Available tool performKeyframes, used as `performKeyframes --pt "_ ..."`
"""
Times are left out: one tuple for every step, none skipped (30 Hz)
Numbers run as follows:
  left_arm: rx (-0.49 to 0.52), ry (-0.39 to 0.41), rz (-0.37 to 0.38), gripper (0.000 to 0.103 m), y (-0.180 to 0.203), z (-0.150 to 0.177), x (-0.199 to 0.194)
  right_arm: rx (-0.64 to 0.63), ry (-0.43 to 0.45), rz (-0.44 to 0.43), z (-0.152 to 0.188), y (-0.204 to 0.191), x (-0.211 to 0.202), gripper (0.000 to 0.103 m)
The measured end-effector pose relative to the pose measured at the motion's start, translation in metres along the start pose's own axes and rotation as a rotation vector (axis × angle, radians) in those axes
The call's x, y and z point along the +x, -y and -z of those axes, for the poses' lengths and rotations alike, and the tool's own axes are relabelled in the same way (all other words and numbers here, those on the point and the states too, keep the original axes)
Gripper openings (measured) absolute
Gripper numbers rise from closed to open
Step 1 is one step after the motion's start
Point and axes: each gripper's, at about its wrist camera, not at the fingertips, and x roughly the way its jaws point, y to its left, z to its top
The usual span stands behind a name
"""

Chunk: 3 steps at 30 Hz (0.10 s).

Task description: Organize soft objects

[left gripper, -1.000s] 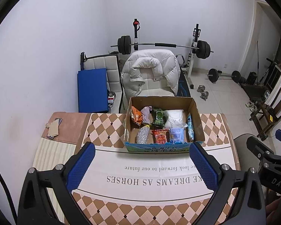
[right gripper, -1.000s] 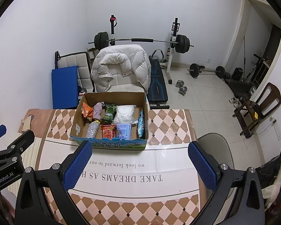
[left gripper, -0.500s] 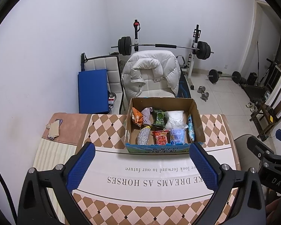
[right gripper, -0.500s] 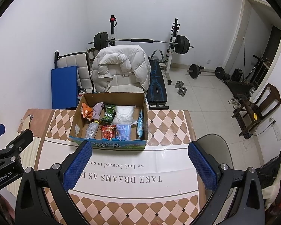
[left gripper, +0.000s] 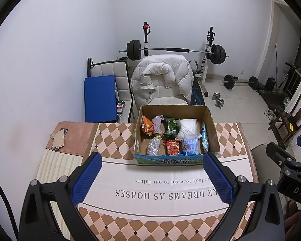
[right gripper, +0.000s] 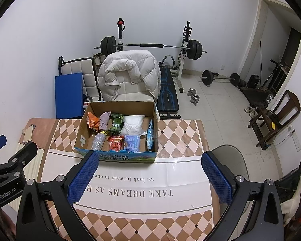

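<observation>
Currently, soft packets are seen gathered in the box (left gripper: 209,118) on the table (left gripper: 114,138). Both the left gripper (left gripper: 152,177) and right gripper (right gripper: 150,175) are held wide, empty. Sorting finished or pending: undetermined.

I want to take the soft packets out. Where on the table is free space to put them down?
Bare tablecloth lies between the cardboard box and both open grippers, and on the checkered strips either side of the box. The far-left corner holds a phone. Inside the box it is crowded.

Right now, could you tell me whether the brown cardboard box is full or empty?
Partly full: the brown cardboard box holds several soft packets, with bare floor showing.
</observation>
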Motion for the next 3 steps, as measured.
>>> performKeyframes --pt "-0.003 0.004 -0.002 0.103 -0.0008 -0.0018 0.0002 0.000 0.003 0.001 -0.0008 0.0020 0.0001 0.103" --pt "-0.006 0.008 -0.002 0.103 -0.0019 -0.0038 0.0006 -0.001 0.003 0.001 -0.0022 0.0021 -0.0012 0.103" --pt "-0.010 0.011 0.000 0.103 -0.0025 -0.0078 -0.0012 -0.001 0.004 -0.001 -0.0023 0.0014 -0.0018 0.103"
